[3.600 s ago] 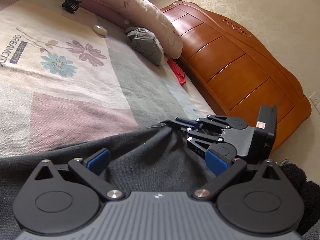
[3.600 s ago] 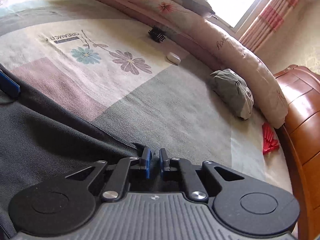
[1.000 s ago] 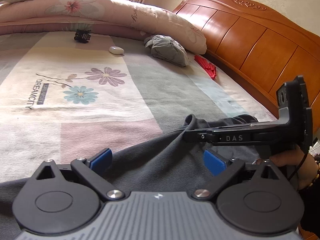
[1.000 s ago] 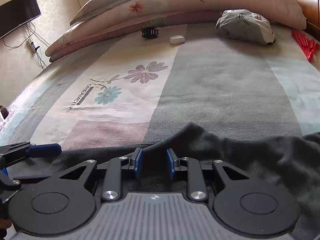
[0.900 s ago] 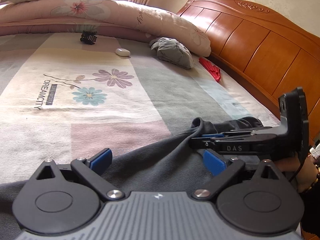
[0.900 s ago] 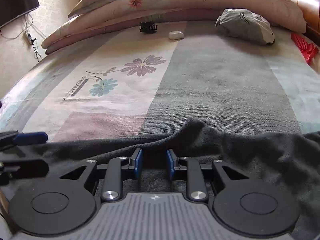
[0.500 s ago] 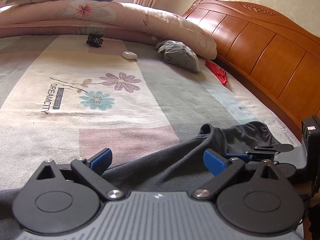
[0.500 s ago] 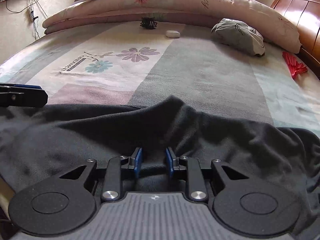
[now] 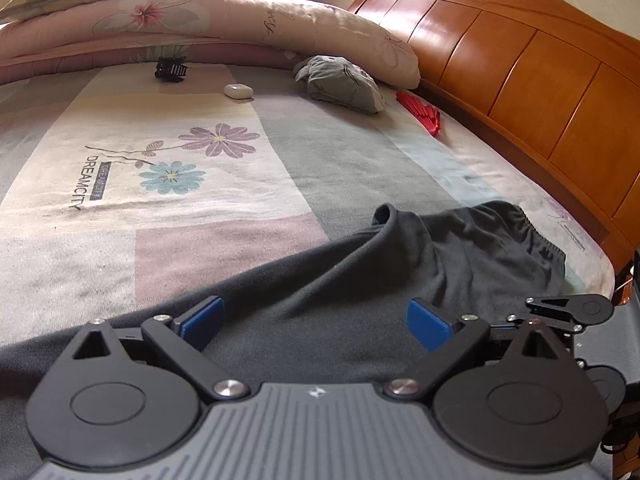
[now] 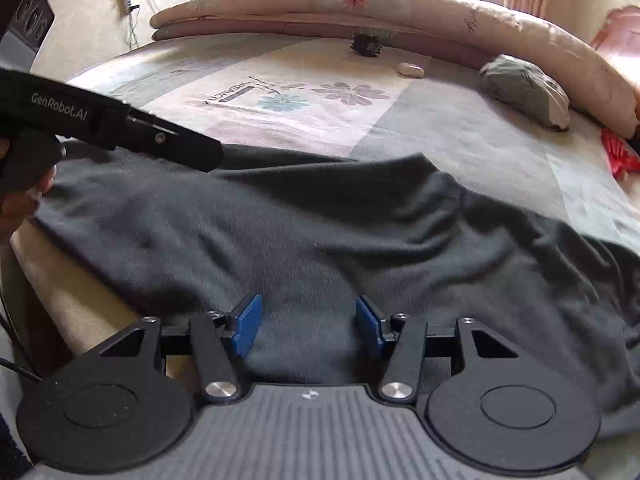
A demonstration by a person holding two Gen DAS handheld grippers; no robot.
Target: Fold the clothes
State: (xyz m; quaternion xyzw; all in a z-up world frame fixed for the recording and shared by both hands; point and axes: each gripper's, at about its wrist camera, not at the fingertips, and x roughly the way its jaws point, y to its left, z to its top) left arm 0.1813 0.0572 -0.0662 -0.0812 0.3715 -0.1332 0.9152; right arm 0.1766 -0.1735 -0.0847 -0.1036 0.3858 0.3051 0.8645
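Across the near edge of the bed (image 9: 224, 240) lies a dark grey garment (image 10: 320, 240), spread out sideways over the patterned bedspread, with its gathered elastic end (image 9: 532, 232) bunched up toward the wooden headboard (image 9: 520, 80) side.

Left gripper (image 9: 316, 318) is sitting over the cloth with its blue pads spread wide apart, nothing pinched, just fabric lying under the gap. Right gripper (image 10: 308, 324) is hovering low over the middle of the garment and its jaws are opening right now; the blue pads (image 10: 246, 322) are apart with cloth lying between and under them, but they're not pressing on it as far as I can see.

From the right wrist view you can see the left gripper's black body coming in from the left edge, with a hand (image 10: 16, 204) on the handle.

Further back on the bed: a black hair claw (image 9: 171, 69), a small white earbud case (image 9: 239, 91), a crumpled grey-green piece of clothing (image 9: 340, 84) and a red folding fan (image 9: 420, 114) near the headboard. Folded floral quilt (image 9: 200, 20) is piled along the far side.
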